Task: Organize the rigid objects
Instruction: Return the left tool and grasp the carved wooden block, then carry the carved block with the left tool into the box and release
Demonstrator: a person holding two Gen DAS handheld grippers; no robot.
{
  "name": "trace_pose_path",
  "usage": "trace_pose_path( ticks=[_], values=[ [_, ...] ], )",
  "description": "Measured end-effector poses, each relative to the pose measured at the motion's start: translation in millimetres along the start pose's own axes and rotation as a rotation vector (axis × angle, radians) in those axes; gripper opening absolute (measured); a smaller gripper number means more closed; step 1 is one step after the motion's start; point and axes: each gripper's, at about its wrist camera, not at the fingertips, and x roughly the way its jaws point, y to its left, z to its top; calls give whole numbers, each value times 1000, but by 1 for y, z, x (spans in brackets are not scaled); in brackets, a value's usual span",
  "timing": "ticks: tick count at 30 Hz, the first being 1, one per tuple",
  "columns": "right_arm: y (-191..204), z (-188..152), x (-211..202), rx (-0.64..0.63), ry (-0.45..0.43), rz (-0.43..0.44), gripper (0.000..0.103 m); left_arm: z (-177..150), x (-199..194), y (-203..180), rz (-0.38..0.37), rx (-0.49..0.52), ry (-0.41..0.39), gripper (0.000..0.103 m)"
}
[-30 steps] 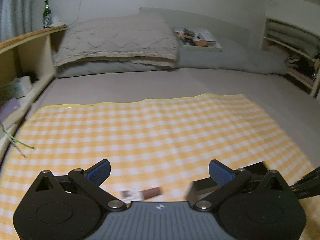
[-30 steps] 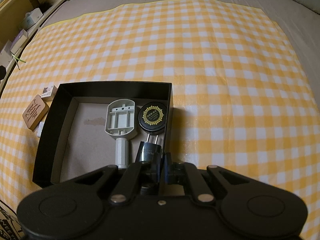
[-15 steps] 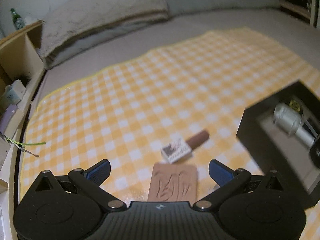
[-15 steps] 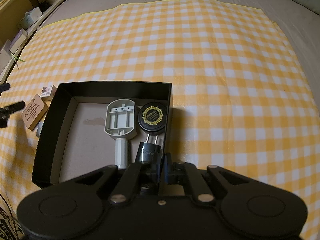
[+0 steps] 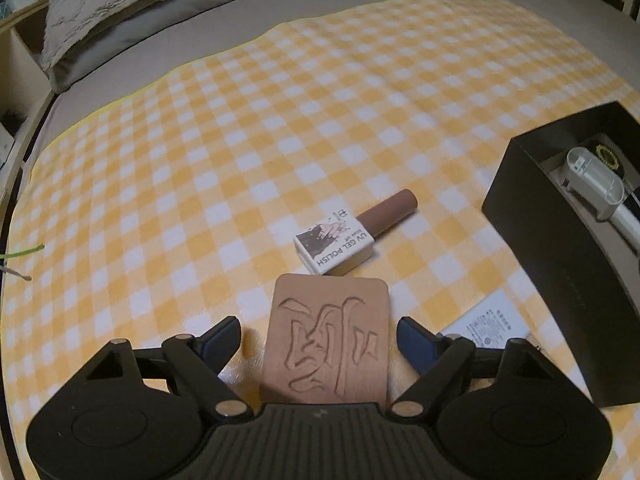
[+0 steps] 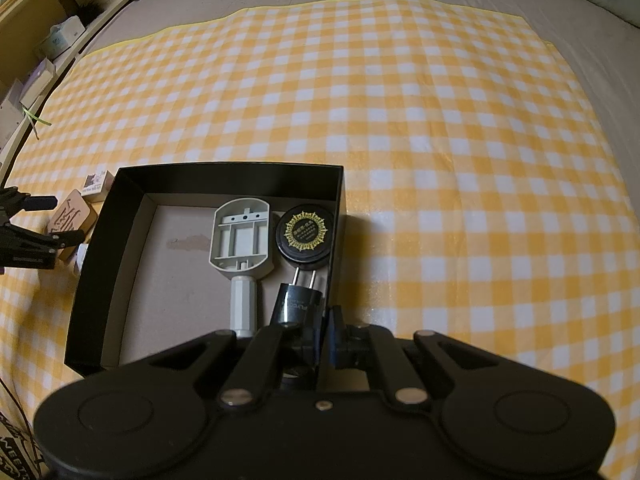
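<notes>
Lowered, left tongs (image 5: pixel 320 336) have been closing, wooden block (image 5: pixel 328 336) between them, apparently untouched.

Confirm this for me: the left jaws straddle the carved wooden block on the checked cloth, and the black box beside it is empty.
Not quite. The black box is not empty: the right wrist view shows a grey plastic holder, a round black tin and a black plug in it. The rest holds: the left gripper, jaws open, straddles the carved wooden block on the checked cloth.

I see the box (image 6: pixel 100 280) near the cloth's (image 6: pixel 440 120) front edge; the carved block (image 5: pixel 328 340) and polish bottle (image 5: pixel 340 248) lie left of it; the plug (image 6: pixel 298 304) sits inside.
</notes>
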Motion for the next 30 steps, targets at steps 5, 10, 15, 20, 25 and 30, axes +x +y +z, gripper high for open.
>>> trace_pose_path(
  ticks=[5, 10, 15, 20, 25, 30],
  values=[
    [0, 0, 1, 1, 0, -1, 5, 4, 7, -7, 27, 25, 15, 77],
    [1, 0, 1, 0, 0, -2, 5, 6, 10, -4, 3, -59, 25, 64],
    [1, 1, 1, -2, -1, -4, 5, 3, 8, 0, 21, -139, 32, 64],
    [2, 1, 1, -1, 0, -3, 5, 0, 3, 16, 60, -261, 36, 64],
    [2, 1, 1, -1, 0, -3, 5, -4, -20, 33, 57, -387, -24, 64],
    [3, 1, 2, -3, 0, -6, 5, 0, -50, 39, -1, -497, -108, 64]
  ],
)
